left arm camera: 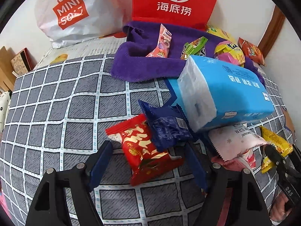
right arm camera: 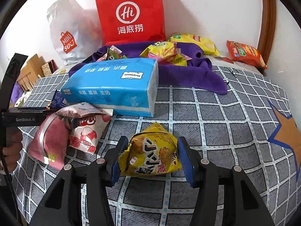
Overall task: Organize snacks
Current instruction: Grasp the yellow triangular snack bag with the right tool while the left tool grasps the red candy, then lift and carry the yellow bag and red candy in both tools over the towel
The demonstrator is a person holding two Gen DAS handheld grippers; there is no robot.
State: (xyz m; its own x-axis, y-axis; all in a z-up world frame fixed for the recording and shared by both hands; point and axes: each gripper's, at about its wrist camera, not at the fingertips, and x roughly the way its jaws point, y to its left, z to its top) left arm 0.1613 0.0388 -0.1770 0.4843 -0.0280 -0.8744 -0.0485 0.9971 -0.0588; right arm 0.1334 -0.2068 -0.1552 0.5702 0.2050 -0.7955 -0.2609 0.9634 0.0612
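Judging by how the packets lay, the sorting was perhaps half done: several snacks already sat on the purple towel (left arm camera: 143, 64) at the back of the bed (left arm camera: 56, 101), while a handful waited in front.

At far left a white bag (left arm camera: 69, 13) read "MINISO" on its red logo. Next to it stood the red paper bag (left arm camera: 176, 0), marked "Hi" in a circle over "海底捞".

On the towel lay a pink packet (left arm camera: 161, 41), a green packet (left arm camera: 194, 47) and a yellow-and-pink bundle (left arm camera: 230, 53), with an orange packet (left arm camera: 251, 51) near the wall just off it.

In front, the left gripper (left arm camera: 148, 162) had its jaws spread wide either side of the red packet (left arm camera: 144, 150), not closed on it; a dark blue packet (left arm camera: 165, 124) overlapped that one.

The blue tissue pack (right arm camera: 112, 86) carried a "Yunyuan"-like label, hard to read. Beside it lay a pink-and-white packet (right arm camera: 82, 131), lettering too small.

The right gripper (right arm camera: 152, 160) had its jaws at the sides of the yellow packet (right arm camera: 152, 154), apparently gripping it low over the bed. "GenRobot.AI" showed on the other tool's body at the left edge of the right view.

Left to move, by my reading: the red, blue, pink and yellow packets.
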